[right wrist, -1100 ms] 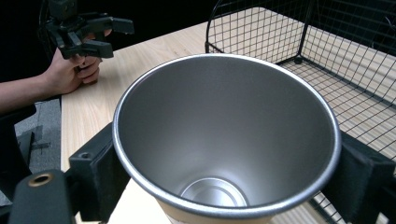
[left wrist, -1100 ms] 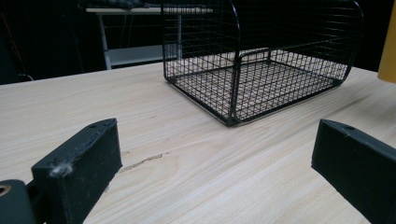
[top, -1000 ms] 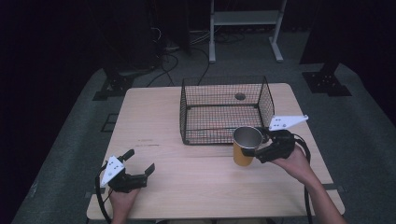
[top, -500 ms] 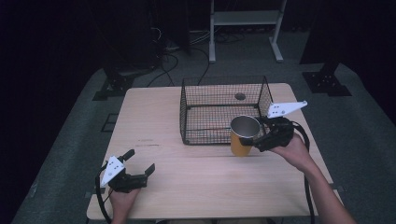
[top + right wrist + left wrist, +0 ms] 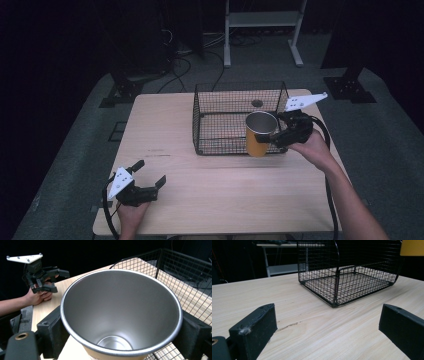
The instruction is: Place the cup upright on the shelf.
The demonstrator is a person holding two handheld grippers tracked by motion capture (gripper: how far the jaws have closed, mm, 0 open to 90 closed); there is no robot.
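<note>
Cup (image 5: pixel 260 133) sits clamped in the right tongs (image 5: pixel 278 136), jaws pressing its wall from both sides just under the rim, held off the desk (image 5: pixel 165 125) at the near right corner of the wire basket (image 5: pixel 220 127). Looks like thin steel inside, brushed and shiny, yellow coat outside; tapered, round, rigid, empty. Probably light, won't crush, but the smooth wall and taper could let it slip down between the jaws, so a grip high under the rolled lip seems the safest. Basket is stiff black mesh with an open top, just ahead of these tongs. Left tongs (image 5: pixel 150 186) rest low on the desk, jaws apart, holding nothing, well apart from the cup.
</note>
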